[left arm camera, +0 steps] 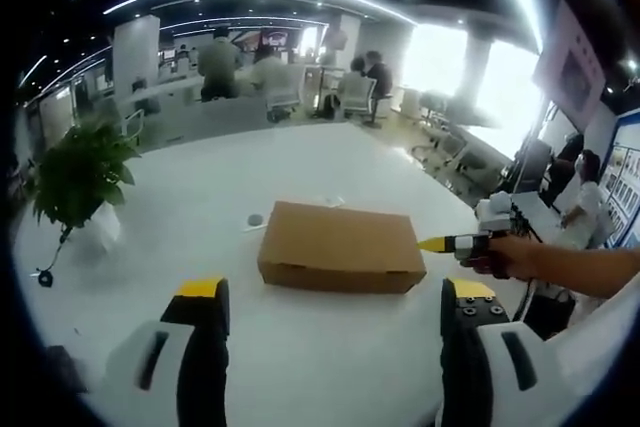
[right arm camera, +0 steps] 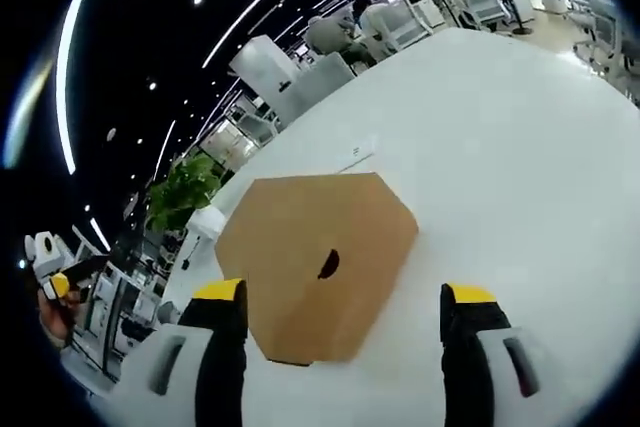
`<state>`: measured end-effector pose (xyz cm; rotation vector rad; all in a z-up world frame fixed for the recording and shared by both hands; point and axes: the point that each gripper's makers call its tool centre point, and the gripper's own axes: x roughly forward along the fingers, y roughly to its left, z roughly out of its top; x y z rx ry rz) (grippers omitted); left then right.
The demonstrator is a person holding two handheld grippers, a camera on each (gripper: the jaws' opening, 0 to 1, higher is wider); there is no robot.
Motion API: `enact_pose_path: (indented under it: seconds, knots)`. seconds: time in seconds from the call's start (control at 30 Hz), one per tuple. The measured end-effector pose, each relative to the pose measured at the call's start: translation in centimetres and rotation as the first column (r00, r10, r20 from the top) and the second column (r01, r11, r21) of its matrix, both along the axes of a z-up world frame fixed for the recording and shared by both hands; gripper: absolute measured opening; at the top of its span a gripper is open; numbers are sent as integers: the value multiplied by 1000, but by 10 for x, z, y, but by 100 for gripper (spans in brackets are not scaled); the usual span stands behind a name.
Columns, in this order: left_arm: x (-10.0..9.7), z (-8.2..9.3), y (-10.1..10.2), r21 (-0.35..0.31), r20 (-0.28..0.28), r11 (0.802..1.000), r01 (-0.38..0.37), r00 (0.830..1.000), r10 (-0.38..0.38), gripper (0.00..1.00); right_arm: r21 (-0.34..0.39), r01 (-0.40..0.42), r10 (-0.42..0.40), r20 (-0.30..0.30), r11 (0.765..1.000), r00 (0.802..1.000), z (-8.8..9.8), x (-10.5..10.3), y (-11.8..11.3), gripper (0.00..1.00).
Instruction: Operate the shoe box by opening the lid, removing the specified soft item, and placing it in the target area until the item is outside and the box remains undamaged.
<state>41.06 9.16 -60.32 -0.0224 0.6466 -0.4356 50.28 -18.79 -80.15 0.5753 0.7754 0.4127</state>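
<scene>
The shoe box (left arm camera: 340, 245) sits lid shut on the white bench (left arm camera: 200, 197), loads of bare bench all round it. Left claw (left arm camera: 335, 312) is spread just short of the box; right claw (right arm camera: 345, 312) is spread over its near corner. A potted plant (left arm camera: 80, 175) sits well off the box, office desks beyond.

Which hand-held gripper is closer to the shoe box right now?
The right hand-held gripper: in the left gripper view its yellow tip sits at the shoe box end. The left hand-held gripper hangs back over the bare table.
</scene>
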Motion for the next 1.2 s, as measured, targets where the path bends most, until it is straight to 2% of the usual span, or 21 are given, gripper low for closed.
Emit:
enact_pose_path:
  seconds: [0.2,0.43,0.57,0.9,1.2]
  knots:
    - [-1,3,2,2,20,1000,-14,1000,13,89,41,17,-15,-35,999,999,-9,6,3,76]
    - [-6,1,-6,12,4,1000,-7,1000,7,90,111,34,-27,-66,993,997,-12,11,7,74]
    - [-5,1,-6,13,7,1000,-7,1000,7,90,116,43,-34,-76,992,996,-16,11,2,74]
    - [0,-4,-12,33,-4,999,5,1000,-5,90,234,107,-76,-137,966,988,-25,15,6,66]
    - [3,-2,-24,33,-6,999,30,1000,-30,90,231,98,-63,-153,968,986,-32,17,7,73]
